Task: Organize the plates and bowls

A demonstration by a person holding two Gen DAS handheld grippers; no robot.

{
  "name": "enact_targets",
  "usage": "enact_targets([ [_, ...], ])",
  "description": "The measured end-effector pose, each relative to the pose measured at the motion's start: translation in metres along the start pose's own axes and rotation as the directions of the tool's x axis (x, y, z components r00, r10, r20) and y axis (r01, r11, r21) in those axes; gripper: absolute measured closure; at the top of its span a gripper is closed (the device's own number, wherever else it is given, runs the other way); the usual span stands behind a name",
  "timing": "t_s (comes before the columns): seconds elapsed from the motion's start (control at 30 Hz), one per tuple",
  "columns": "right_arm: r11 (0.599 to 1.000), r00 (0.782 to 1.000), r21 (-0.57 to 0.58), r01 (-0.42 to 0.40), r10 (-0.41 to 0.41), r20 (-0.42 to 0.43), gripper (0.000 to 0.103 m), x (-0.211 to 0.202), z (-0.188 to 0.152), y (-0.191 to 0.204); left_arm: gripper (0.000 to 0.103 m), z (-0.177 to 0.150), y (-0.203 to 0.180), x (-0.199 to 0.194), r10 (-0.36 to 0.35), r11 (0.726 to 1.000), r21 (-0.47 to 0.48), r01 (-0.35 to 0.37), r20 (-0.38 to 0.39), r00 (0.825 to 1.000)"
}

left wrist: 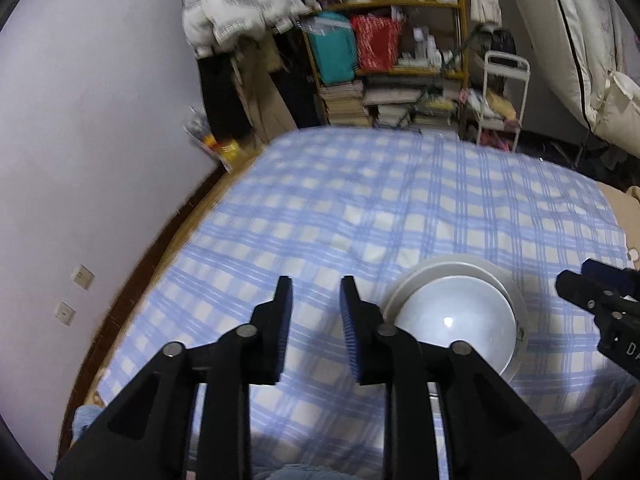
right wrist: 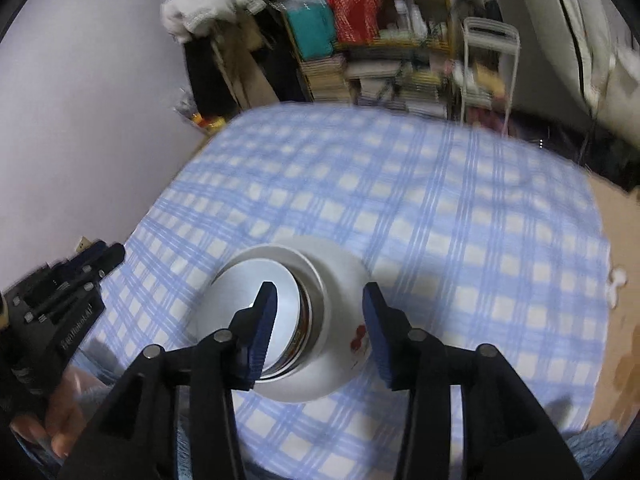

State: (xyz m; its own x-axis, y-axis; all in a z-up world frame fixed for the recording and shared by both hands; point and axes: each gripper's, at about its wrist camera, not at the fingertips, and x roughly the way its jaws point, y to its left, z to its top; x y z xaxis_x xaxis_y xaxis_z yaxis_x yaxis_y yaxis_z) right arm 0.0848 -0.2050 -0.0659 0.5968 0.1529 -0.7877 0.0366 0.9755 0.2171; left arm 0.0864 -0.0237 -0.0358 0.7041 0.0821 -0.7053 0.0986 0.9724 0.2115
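A stack of white dishes sits on the blue checked cloth (left wrist: pixel 360 200). In the left wrist view a shiny white bowl (left wrist: pixel 460 328) rests on wider plates (left wrist: pixel 440 266), just right of my left gripper (left wrist: pixel 316 292). That gripper is open, with only cloth showing between its fingers. Seen from the right wrist, the nested bowls (right wrist: pixel 280 280) lie in a large white dish with a red mark (right wrist: pixel 340 272). My right gripper (right wrist: pixel 320 296) hovers over this stack, open, its pads clear of the rims. Each gripper shows in the other's view: the right gripper (left wrist: pixel 592 292) and the left gripper (right wrist: pixel 80 276).
A cluttered shelf (left wrist: pixel 380 40) of books and bags stands beyond the far edge, with a white metal rack (left wrist: pixel 504 92) beside it. A pale wall (left wrist: pixel 100 120) runs along the left. A person's hand (right wrist: pixel 60 420) holds the left gripper.
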Motion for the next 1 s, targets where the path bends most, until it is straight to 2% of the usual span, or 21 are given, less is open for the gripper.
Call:
enact_targets([
  [0.07,1.0,0.999,-0.018,0.01,-0.009,0.05,0.048,-0.013,-0.003,-0.001,0.064,-0.002,0.006,-0.011,0.005,1.0,-0.018,-0.005,0.021,1.0],
  [0.13,1.0,0.994,-0.015,-0.002,0.003,0.106,0.044,-0.028,-0.006,-0.005,0.05,-0.005,0.013,-0.025,0.02,0.999,-0.043,-0.018,0.049,0.999],
  [0.17,1.0,0.991,-0.015,-0.004,0.006,0.137,0.041,-0.036,-0.008,-0.006,0.046,-0.007,0.016,-0.03,0.034,0.998,-0.051,-0.03,0.064,0.997],
  [0.23,0.999,0.98,-0.037,0.002,0.005,0.199,0.038,-0.05,-0.012,-0.006,0.031,-0.013,0.022,-0.043,0.066,0.996,-0.071,-0.059,0.099,0.993],
  [0.3,0.996,0.964,-0.084,0.031,-0.007,0.266,0.033,-0.065,-0.017,-0.001,0.023,-0.021,0.025,-0.054,0.091,0.994,-0.073,-0.082,0.138,0.986],
  [0.37,0.991,0.947,-0.116,0.058,-0.018,0.321,0.02,-0.076,-0.021,0.002,0.019,-0.028,0.028,-0.066,0.107,0.993,-0.062,-0.097,0.179,0.978],
  [0.47,0.986,0.921,-0.138,0.09,-0.03,0.39,0.001,-0.09,-0.026,0.008,0.016,-0.038,0.034,-0.083,0.092,0.995,-0.064,-0.079,0.233,0.968],
  [0.67,0.977,0.891,-0.165,0.138,-0.049,0.452,0.0,-0.101,-0.045,0.014,0.008,-0.049,0.046,-0.103,0.057,0.994,-0.108,-0.025,0.305,0.951],
  [0.83,0.974,0.885,-0.17,0.149,-0.055,0.462,0.0,-0.106,-0.054,0.012,0.007,-0.058,0.055,-0.113,0.073,0.988,-0.156,-0.02,0.343,0.936],
  [0.93,0.972,0.866,-0.161,0.171,-0.071,0.494,0.0,-0.111,-0.06,0.013,0.007,-0.06,0.06,-0.116,0.098,0.98,-0.196,-0.027,0.365,0.926],
  [0.97,0.972,0.848,-0.149,0.18,-0.077,0.524,0.0,-0.116,-0.063,0.013,0.007,-0.059,0.061,-0.115,0.101,0.979,-0.2,-0.028,0.365,0.925],
  [1.0,0.973,0.84,-0.149,0.176,-0.069,0.538,0.0,-0.119,-0.066,0.014,0.007,-0.059,0.063,-0.114,0.105,0.979,-0.203,-0.031,0.363,0.926],
])
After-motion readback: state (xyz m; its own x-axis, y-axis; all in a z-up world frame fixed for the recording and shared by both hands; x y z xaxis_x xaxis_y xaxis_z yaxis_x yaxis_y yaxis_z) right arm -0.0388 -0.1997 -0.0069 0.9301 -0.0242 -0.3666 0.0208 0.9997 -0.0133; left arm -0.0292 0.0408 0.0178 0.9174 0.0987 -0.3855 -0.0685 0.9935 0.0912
